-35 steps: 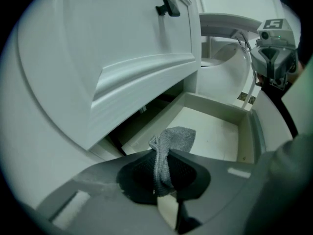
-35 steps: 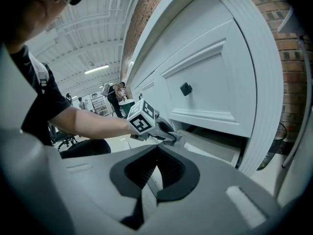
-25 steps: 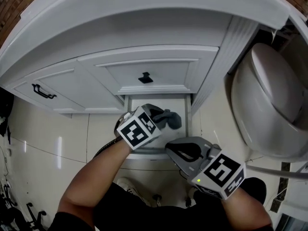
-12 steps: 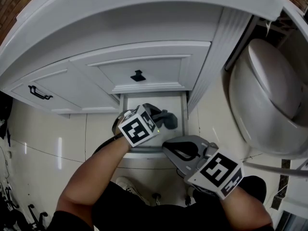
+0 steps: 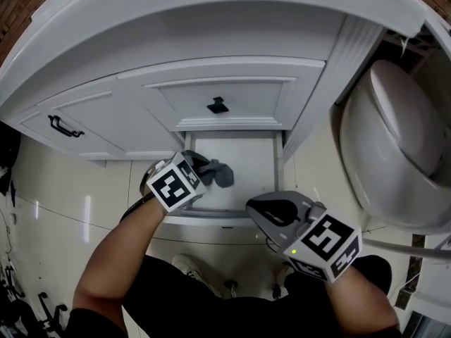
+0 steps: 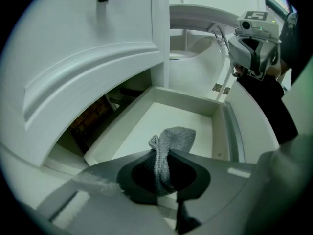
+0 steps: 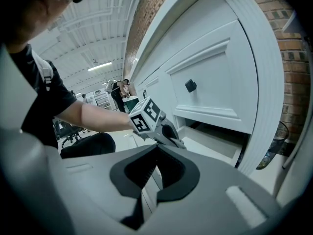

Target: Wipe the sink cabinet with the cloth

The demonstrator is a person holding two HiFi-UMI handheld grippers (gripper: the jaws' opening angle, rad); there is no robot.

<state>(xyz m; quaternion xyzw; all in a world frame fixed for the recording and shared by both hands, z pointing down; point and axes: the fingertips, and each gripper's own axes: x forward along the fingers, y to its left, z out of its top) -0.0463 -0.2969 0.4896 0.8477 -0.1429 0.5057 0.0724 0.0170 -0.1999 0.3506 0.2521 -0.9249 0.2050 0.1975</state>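
The white sink cabinet (image 5: 232, 83) has its bottom drawer (image 5: 243, 162) pulled open. My left gripper (image 5: 206, 172) reaches into the drawer's left part and is shut on a grey cloth (image 5: 220, 174). In the left gripper view the cloth (image 6: 172, 140) sticks out from between the jaws of the left gripper (image 6: 164, 168), above the white drawer floor (image 6: 146, 124). My right gripper (image 5: 262, 210) hovers at the drawer's front right corner, jaws shut with nothing held. The right gripper view shows the right gripper (image 7: 156, 175) facing the left gripper's marker cube (image 7: 145, 115) and the cabinet door (image 7: 215, 77).
A black knob (image 5: 217, 105) sits on the door above the drawer, and a black handle (image 5: 63, 127) on the door further left. A white toilet (image 5: 394, 153) stands close on the right. Cream floor tiles (image 5: 63, 203) lie to the left; the person's feet are below the drawer.
My left gripper has slid to the left inside the drawer with the cloth still in it. The right gripper has stayed near the drawer's front.
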